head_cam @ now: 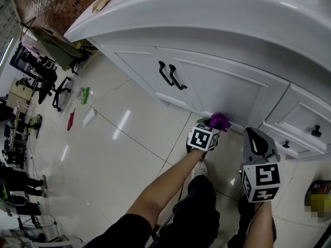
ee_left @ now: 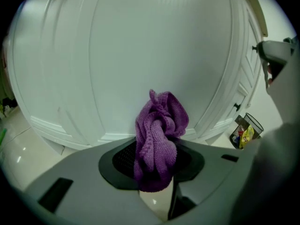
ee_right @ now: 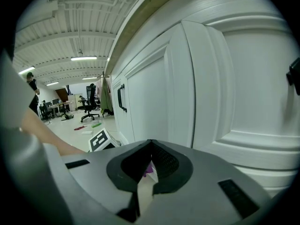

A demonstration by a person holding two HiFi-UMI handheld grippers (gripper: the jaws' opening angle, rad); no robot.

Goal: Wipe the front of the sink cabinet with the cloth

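We are in the wiping step. Our left gripper (ee_left: 154, 165) squeezes the purple cloth (ee_left: 158, 135), right at the bottom of the cabinet door (ee_left: 140, 55). Next, we think, we should rub the cloth up the door. Our right gripper (ee_right: 147, 168) waits beside the door, closed on nothing.

Purple cloth (ee_left: 157, 135), bunched, by lower edge of white cabinet door (ee_left: 154, 50).

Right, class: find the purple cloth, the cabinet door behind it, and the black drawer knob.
purple cloth (ee_left: 157, 135), left gripper view, middle of the bunched part.
cabinet door (ee_left: 154, 46), left gripper view, flat centre panel.
drawer knob (head_cam: 316, 131), head view, the knob's black head.
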